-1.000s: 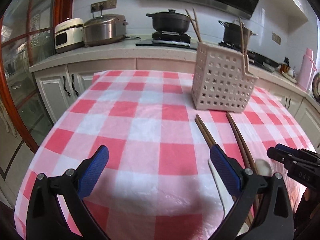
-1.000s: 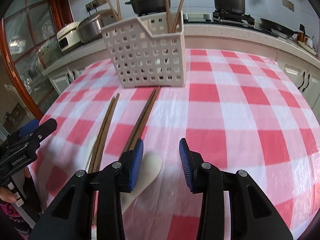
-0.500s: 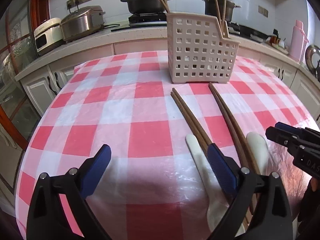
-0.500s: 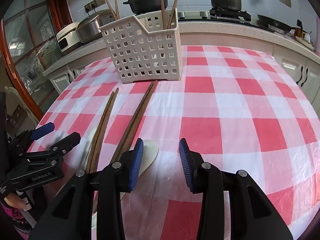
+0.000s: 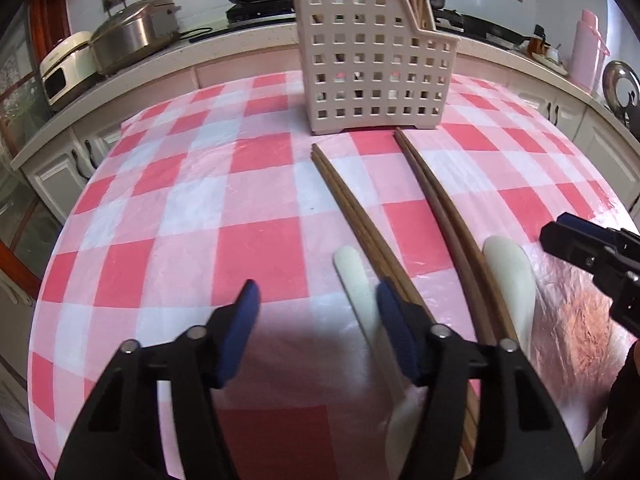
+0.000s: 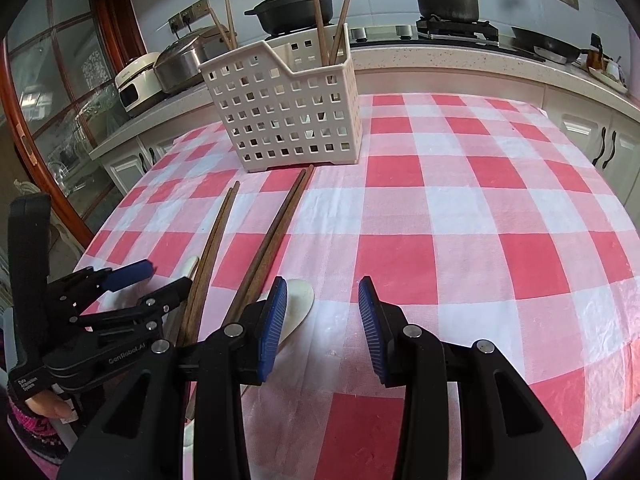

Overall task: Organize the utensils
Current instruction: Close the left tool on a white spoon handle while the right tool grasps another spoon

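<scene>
Near the desk's front edge, your left gripper (image 5: 316, 320) has just been closing its jaws, nothing between them, seemingly beside a white spoon (image 5: 354, 276) and chopsticks (image 5: 356, 216); your right gripper (image 6: 322, 320) hangs released.

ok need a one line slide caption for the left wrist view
Open left hand-held gripper over a red-and-white checked tablecloth, beside a white spoon and wooden chopstick pairs leading to a perforated white utensil basket.

Black pot (image 6: 294, 8) seen at twelve o'clock | rice cooker (image 5: 134, 42) at ten | pink flask (image 5: 587, 52) at two
</scene>
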A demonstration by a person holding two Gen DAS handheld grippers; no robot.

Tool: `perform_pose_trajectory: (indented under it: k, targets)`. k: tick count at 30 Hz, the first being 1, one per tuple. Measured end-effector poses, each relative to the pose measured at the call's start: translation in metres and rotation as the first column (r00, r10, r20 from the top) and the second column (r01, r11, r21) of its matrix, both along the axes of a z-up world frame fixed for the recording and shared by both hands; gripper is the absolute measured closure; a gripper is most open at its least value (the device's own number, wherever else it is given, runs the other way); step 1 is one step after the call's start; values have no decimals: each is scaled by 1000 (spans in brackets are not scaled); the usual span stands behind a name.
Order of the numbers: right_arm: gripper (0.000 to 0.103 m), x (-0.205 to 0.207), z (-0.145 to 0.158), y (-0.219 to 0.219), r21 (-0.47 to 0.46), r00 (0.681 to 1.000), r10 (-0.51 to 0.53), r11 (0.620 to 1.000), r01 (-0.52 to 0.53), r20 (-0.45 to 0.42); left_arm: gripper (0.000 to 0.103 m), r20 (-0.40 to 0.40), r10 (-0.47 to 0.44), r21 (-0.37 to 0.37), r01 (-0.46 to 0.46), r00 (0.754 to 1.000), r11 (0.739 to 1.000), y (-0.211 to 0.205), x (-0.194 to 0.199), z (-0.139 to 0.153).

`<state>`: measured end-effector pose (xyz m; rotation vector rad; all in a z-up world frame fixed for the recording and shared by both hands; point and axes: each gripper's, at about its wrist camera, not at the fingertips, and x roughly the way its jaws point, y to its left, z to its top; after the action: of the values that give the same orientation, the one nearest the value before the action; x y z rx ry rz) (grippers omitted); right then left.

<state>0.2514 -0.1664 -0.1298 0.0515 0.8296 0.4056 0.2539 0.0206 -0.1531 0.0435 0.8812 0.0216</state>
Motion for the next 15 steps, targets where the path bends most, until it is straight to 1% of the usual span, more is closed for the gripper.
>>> perform_pose_trajectory:
  k: [1, 2, 3, 5, 6, 8, 9, 15]
  targets:
    - [66, 0, -2, 1, -8, 1000, 3, 1000, -4, -9, 51, 0, -7, 0, 7, 1000, 1000, -1, 0, 0]
    - [66, 0, -3, 2, -16, 1000, 6, 1000, -6, -19, 59, -1, -18, -6, 18, 1000, 1000, -2, 0, 0]
    - [66, 0, -5, 4, -24, 999, 10, 1000, -10, -33, 64, -4, -32, -22, 32, 999, 999, -3, 0, 1]
    - [66, -1, -6, 6, -32, 999, 15, 999, -16, -40, 83, -1, -46, -21, 46, 999, 999, -5, -2, 1]
    - [67, -2, -6, 7, -34, 999, 18, 999, -19, -40, 85, 1, -51, -21, 51, 999, 998, -5, -3, 2]
    - [67, -4, -5, 9, -31, 999, 27, 999, -28, -45, 90, 9, -55, -53, 55, 998, 997, -1, -6, 3]
    - [67, -5, -4, 10, -26, 998, 32, 999, -33, -45, 91, 15, -59, -75, 60, 998, 995, 3, -8, 4]
    - [67, -10, -4, 21, -43, 997, 63, 997, -65, -47, 91, 56, -25, -111, 31, 998, 993, 22, -16, 16]
